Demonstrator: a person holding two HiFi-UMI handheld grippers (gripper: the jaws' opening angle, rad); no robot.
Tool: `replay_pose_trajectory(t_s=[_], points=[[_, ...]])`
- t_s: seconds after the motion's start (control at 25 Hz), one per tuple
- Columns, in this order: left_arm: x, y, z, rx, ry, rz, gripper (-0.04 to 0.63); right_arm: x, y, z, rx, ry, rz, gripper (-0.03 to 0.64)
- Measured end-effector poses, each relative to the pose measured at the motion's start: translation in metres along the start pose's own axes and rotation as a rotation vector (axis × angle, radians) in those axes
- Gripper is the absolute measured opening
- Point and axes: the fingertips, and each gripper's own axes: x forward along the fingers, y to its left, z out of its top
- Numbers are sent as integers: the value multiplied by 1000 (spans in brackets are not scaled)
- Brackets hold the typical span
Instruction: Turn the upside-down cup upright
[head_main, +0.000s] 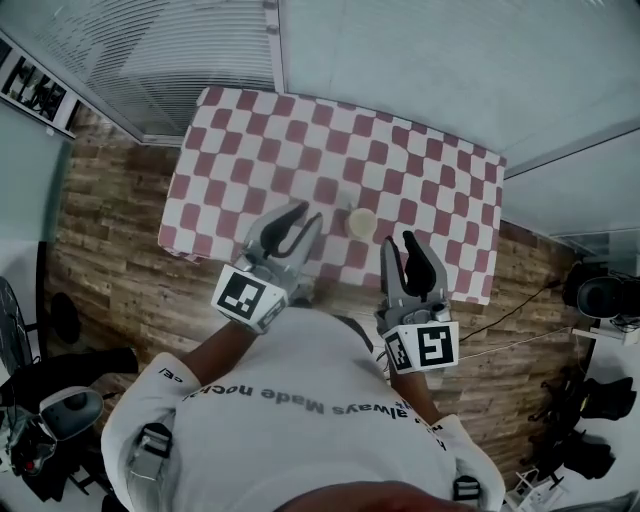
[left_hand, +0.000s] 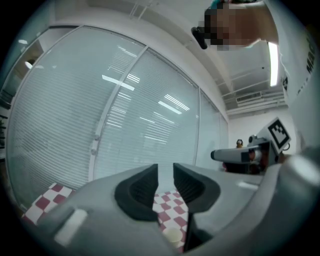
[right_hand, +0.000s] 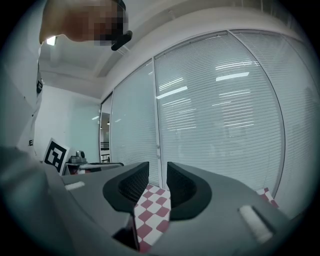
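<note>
A small cream cup (head_main: 361, 222) stands on the table with the red-and-white checked cloth (head_main: 260, 150), near its front edge. From above it shows as a pale round disc, and I cannot tell which end is up. My left gripper (head_main: 307, 213) hangs over the table's front edge just left of the cup, and my right gripper (head_main: 399, 240) just right of it. Both are shut with nothing between the jaws. In the left gripper view the jaws (left_hand: 165, 167) nearly meet, with the cup (left_hand: 172, 234) low beyond them. In the right gripper view the jaws (right_hand: 158, 167) frame only checked cloth (right_hand: 155, 205).
Glass walls with white blinds (head_main: 200, 50) run behind the table and along its right side. The table stands on a wooden plank floor (head_main: 110, 250). Dark equipment lies on the floor at the left (head_main: 60, 410) and at the right (head_main: 600, 295), with cables.
</note>
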Motion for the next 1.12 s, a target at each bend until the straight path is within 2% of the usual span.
replay_pose_trajectory(t_s=[0.28, 0.6, 1.12], points=[[20, 29, -2, -5, 9, -14, 97, 32, -7, -3, 6, 11, -12, 112], [25, 34, 2, 2, -2, 3, 97, 30, -16, -5, 4, 9, -26, 114], [52, -18, 8, 18, -14, 28, 97, -8, -59, 10, -27, -15, -7, 112]])
